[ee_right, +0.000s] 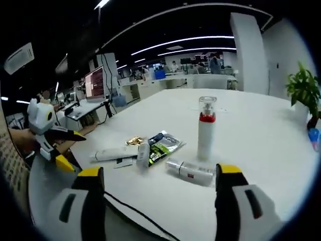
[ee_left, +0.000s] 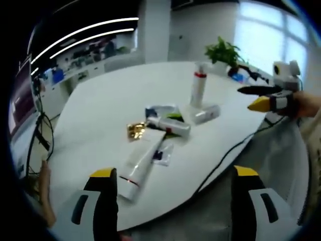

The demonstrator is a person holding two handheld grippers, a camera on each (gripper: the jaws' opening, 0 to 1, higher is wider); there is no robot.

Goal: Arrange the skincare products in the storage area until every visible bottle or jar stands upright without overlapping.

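Each hand-held black-and-white left gripper and matching black-and-white right gripper has white plastic bodies with dark oval slots, black jaws and yellow-capped tips. The person's hand grips from a pale knitted sleeve.

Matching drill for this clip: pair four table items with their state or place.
1 pump bottle
2 small bottle
3 long tube
4 potted plant

a lying flat beside the upright bottle
b at the table's far edge
c standing upright, red band
d lying down, nearest the left gripper

Pairs: 1-c, 2-a, 3-d, 4-b
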